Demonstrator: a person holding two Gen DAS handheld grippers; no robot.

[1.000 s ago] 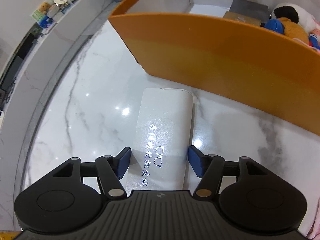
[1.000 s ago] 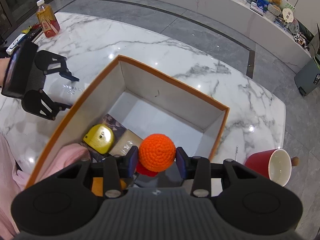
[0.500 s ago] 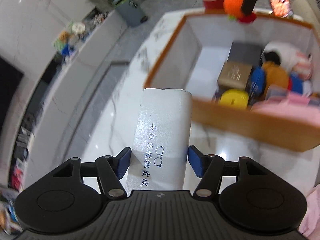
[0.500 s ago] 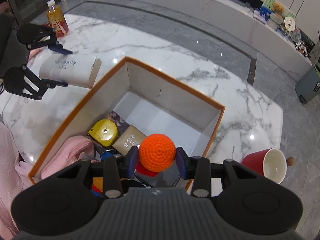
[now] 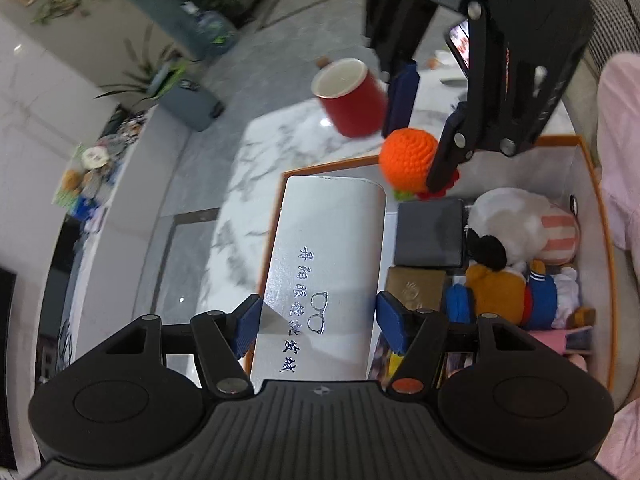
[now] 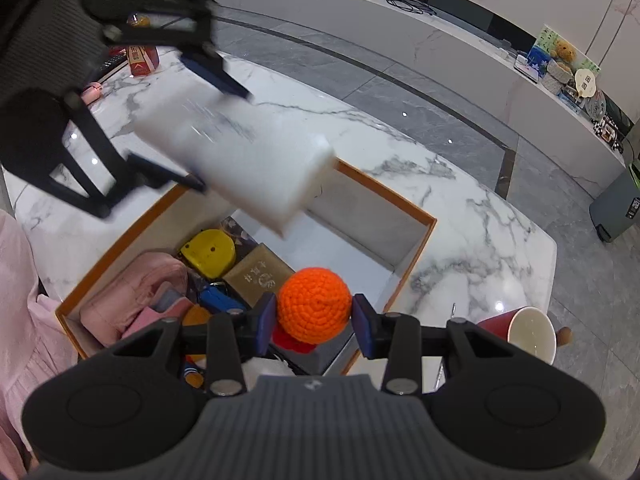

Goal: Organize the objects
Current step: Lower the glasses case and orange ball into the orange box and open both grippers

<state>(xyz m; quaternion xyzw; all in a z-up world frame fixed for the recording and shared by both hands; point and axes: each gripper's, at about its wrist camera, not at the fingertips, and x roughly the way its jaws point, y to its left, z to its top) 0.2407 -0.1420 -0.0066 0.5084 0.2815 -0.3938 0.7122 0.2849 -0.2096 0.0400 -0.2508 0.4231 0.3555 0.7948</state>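
Observation:
My left gripper [image 5: 316, 322] is shut on a white glasses case [image 5: 328, 264] with silver lettering and holds it in the air over the left end of the orange box [image 5: 600, 216]. The case [image 6: 240, 168] shows blurred in the right wrist view, above the box [image 6: 416, 256]. My right gripper [image 6: 314, 316] is shut on an orange crochet ball [image 6: 314, 304] and holds it above the box's near end. The ball [image 5: 408, 158] also shows in the left wrist view over the far rim.
The box holds a plush toy [image 5: 516, 232], a grey case [image 5: 430, 236], a gold box [image 6: 260, 276], a yellow tape measure [image 6: 208, 248] and pink cloth [image 6: 140, 300]. A red cup [image 6: 528, 332] stands on the marble table [image 6: 480, 232] beside the box. A bottle [image 6: 142, 54] stands far left.
My left gripper has lifted the white case from the table beside the box and carried it over the box's open top. My right gripper still holds the orange ball above the box.

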